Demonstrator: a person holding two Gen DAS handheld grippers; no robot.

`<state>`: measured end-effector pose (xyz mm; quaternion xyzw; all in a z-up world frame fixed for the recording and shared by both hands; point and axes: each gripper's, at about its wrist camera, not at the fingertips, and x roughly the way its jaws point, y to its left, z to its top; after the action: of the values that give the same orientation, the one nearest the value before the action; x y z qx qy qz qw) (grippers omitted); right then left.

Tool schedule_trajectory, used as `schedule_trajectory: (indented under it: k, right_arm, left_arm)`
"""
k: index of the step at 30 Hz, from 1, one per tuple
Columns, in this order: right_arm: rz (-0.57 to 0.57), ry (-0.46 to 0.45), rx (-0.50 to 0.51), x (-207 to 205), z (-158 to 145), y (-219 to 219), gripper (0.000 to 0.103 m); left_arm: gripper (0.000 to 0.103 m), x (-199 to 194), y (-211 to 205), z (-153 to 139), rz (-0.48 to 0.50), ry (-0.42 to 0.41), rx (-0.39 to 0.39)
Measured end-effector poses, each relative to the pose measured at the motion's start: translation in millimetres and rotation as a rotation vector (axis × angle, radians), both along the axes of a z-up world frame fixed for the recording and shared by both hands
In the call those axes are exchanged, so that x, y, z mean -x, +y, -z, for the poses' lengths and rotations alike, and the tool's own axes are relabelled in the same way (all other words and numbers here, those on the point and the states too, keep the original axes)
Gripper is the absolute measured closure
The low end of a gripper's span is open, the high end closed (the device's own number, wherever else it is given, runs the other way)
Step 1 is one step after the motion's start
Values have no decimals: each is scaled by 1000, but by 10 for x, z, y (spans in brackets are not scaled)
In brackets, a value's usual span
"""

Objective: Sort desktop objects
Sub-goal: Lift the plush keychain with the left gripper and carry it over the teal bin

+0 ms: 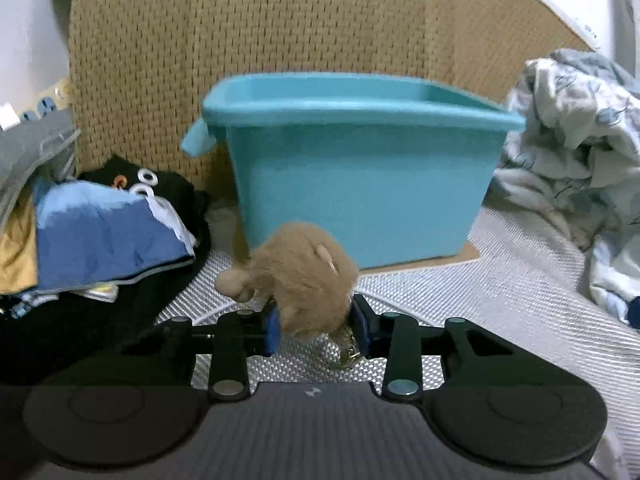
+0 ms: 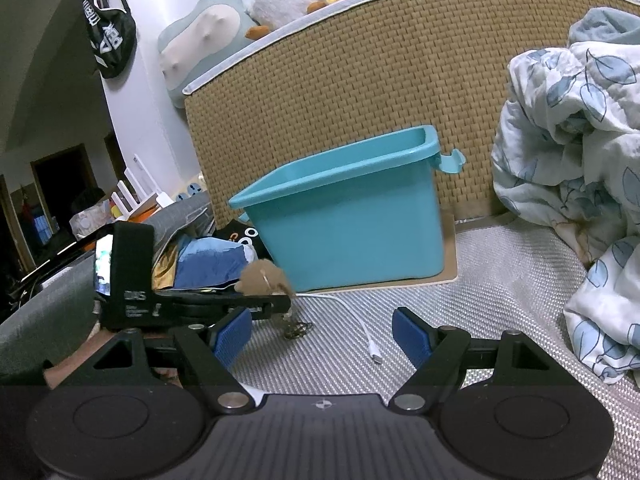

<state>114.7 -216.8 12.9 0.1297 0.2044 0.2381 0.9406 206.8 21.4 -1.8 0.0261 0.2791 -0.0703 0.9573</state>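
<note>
A: What is held by the left gripper [image 1: 316, 330]?

B: A tan plush toy [image 1: 306, 276] is clamped between its blue pads, which are pressed into the fur on both sides. A metal keychain [image 1: 348, 354] hangs beneath the toy, by the right pad. The toy is seen just in front of the teal bin [image 1: 360, 176], low against the bin's front wall and near its left corner.

A: And from the right wrist view?

B: The same toy [image 2: 262, 276] is seen at the lower left corner of the bin [image 2: 348, 220], held by the left gripper [image 2: 280, 300], with the keychain [image 2: 296, 328] dangling below it, at or just above the woven mat [image 2: 500, 300]; contact cannot be told.

A: How do the jaws of the right gripper [image 2: 326, 338] stand?

B: They are spread wide, and nothing is held between the pads. A white cable [image 2: 360, 320] is laid on the mat in front of the bin, its plug end between the two pads' line of sight.

A: What else is placed around the bin?

B: It is set on a thin board [image 2: 450, 272]. To its left a pile of folded clothes [image 1: 100, 236] is stacked, blue fabric on top. To its right a crumpled leaf-print blanket [image 2: 580, 160] is heaped. Behind the bin a woven headboard panel [image 1: 240, 20] is stood upright.
</note>
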Motion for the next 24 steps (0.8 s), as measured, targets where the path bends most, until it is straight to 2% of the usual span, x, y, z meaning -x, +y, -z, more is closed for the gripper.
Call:
schedule_trajectory:
  k: [4,7,11,17,20,24]
  right_arm:
    - [3,-6,-11,6,-15,-9,21]
    - [4,-10,-18,10,-28,-15,21]
    - [7,-13,-27,11,-42,-27,21]
    - [10,-18,-35,9,-55,-38,21]
    - [14,-17,-38,7,-54,-45,21]
    - [22,-9,-50,-6,-43,-64,21]
  left_arm:
    - [63,145,23,-185,14,-45,16]
    - [63,249,22,-352,21,-96,-4]
    - [63,315,63,-576,16,-131,49]
    - [63,239,24,-905,28,-177,69]
    - [63,150,-4,-1042,42,-176,109]
    - [63,15,-61,-1254,62,-171,124]
